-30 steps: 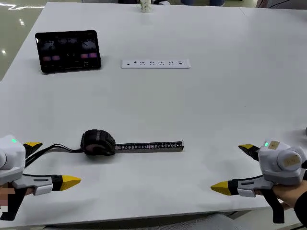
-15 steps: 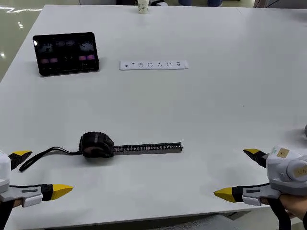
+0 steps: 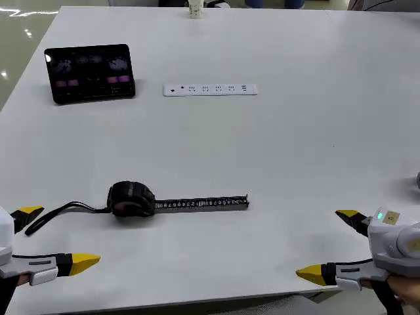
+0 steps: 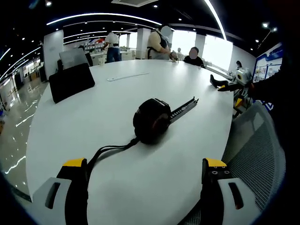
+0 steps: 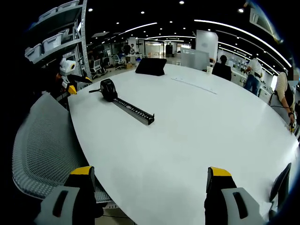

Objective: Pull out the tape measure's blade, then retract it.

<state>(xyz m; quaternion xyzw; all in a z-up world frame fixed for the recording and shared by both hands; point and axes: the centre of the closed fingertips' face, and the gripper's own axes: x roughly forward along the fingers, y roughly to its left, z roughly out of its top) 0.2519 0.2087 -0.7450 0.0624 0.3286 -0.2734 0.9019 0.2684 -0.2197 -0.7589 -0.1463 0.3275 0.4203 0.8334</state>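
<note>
I see my left claw [image 3: 59, 236] and right claw [image 3: 326, 243] both wide open and empty. The tape measure [image 3: 132, 199] lies on the worktop [image 3: 282, 144] at the left claw's 2 o'clock, its blade [image 3: 203, 203] out toward 3 o'clock.

One desk [image 3: 295, 144], and on it we count one tape measure [image 3: 131, 199], one tablet [image 3: 90, 72] at ten o'clock, one power strip [image 3: 210, 89] at twelve, one cup [image 3: 195, 8]; two tools, left tool [image 3: 59, 236], right tool [image 3: 326, 243].

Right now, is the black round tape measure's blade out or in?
Out: the numbered metal blade lies extended from the black case.
</note>
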